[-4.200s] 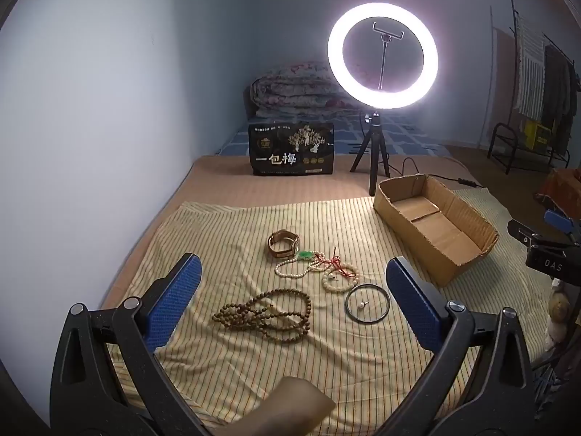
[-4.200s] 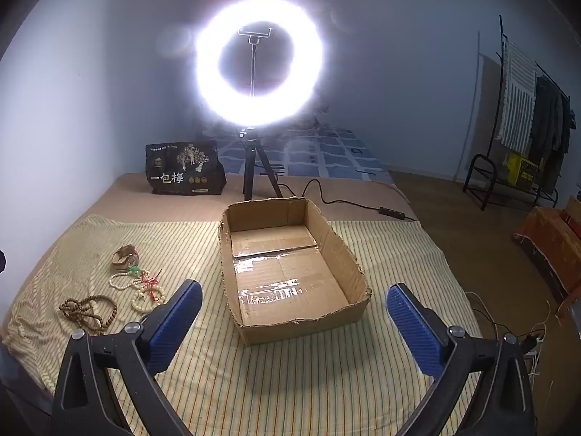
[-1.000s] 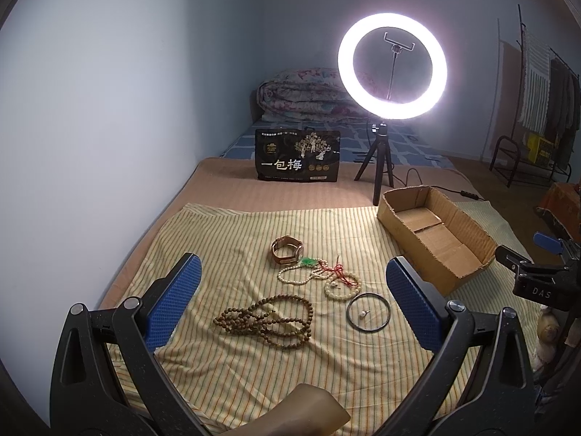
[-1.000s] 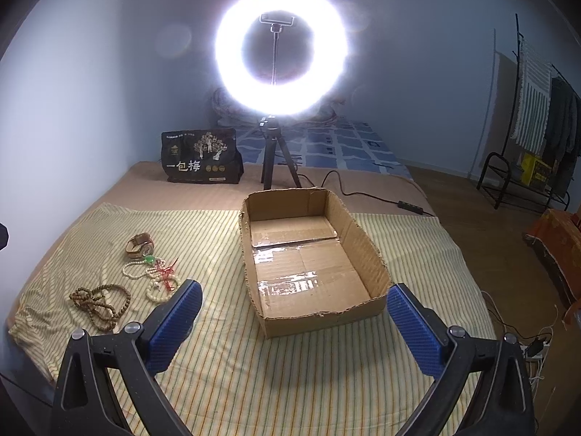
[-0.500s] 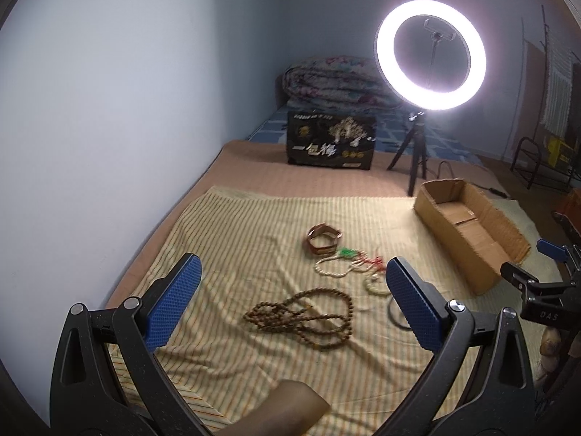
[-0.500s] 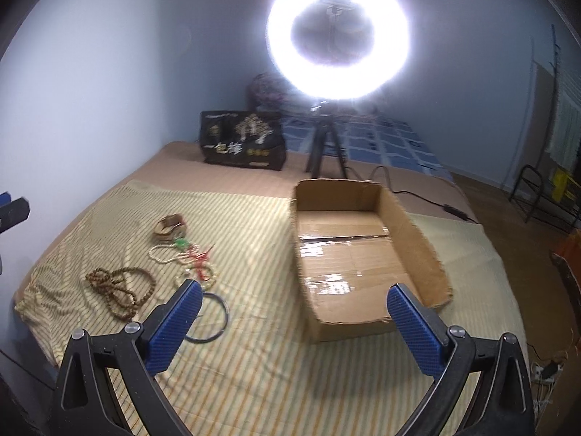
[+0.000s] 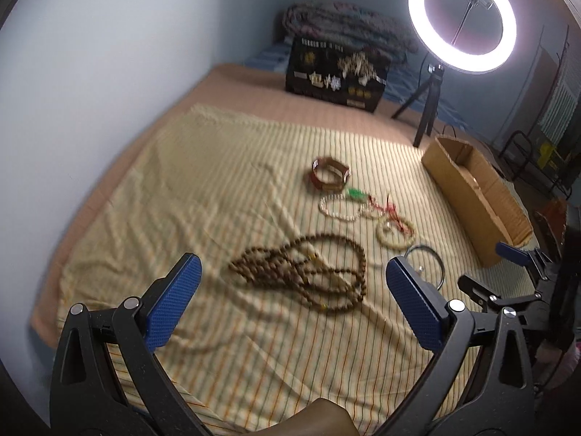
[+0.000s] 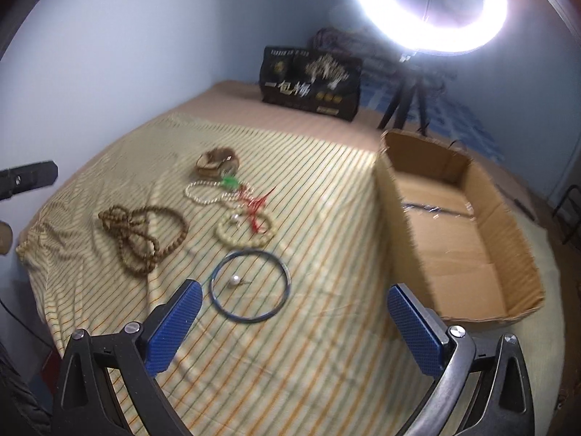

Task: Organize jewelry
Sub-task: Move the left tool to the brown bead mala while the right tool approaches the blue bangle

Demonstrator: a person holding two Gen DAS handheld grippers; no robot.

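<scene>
Your left gripper (image 7: 290, 307) stands wide open and empty, directly before the tangled brown wooden bead necklace (image 7: 308, 272), whose long axis runs across the gap between the blue textured pads (image 7: 170, 307). Your right gripper (image 8: 290, 325), equally wide and empty, lies nearest the thin dark metal bangle (image 8: 250, 285), a flat rigid ring. Both rest on the soft striped yellow cloth (image 8: 326, 218). The open brown cardboard box (image 8: 508, 254) lies to the right, empty.

Light: glaring white ring lamp on tripod (image 8: 430, 7), bloomed in right view | room dim | motion blur throughout | fisheye bending, dark corners
</scene>
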